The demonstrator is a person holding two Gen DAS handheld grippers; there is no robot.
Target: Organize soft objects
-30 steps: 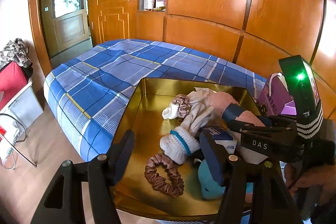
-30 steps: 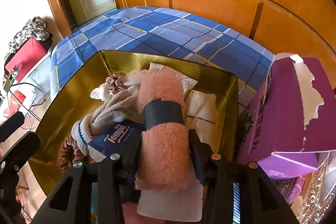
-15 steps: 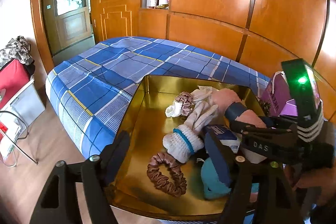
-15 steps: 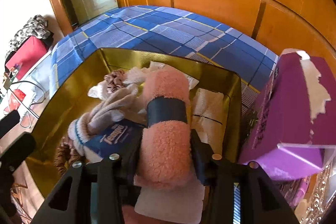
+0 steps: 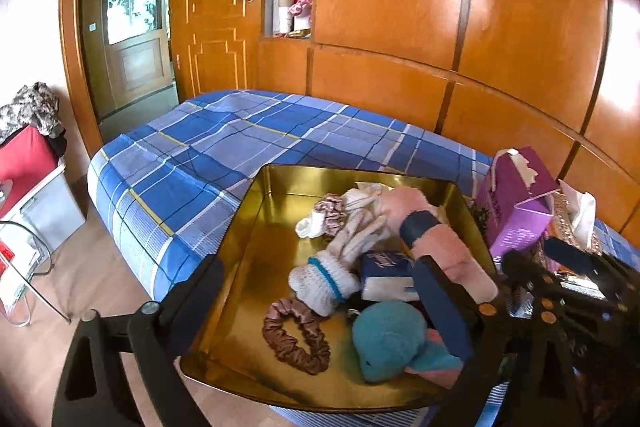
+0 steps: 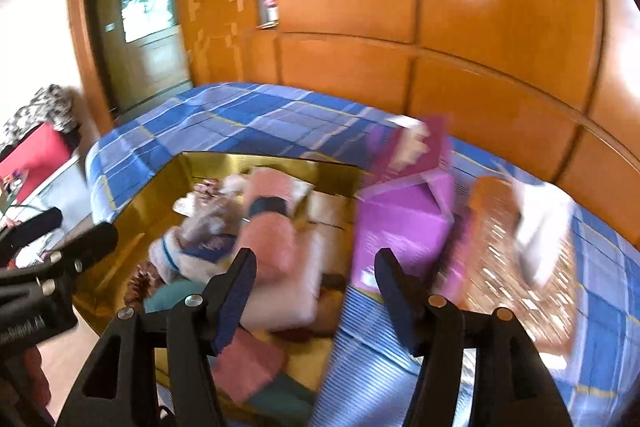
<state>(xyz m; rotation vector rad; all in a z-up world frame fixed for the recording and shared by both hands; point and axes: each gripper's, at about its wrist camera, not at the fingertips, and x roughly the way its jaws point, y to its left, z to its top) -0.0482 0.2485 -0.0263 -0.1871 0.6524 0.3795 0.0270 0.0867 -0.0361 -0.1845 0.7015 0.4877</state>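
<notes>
- Where the gold tray (image 5: 256, 211) sits on the bed's near edge, the pink fleece roll (image 5: 448, 247) with its dark band lies along the tray's right side, let go.
- White socks (image 5: 340, 267), a tissue pack (image 5: 386, 269), a brown scrunchie (image 5: 296, 335) and a teal plush (image 5: 388, 339) crowd the tray's near right corner.
- Right claw (image 6: 316, 287) has just been opening; nothing sits between its fingers.
- Left claw (image 5: 320, 307) has spread wide over the tray, empty.
- A purple box (image 5: 516, 203) stands beside the tray's right edge.
</notes>
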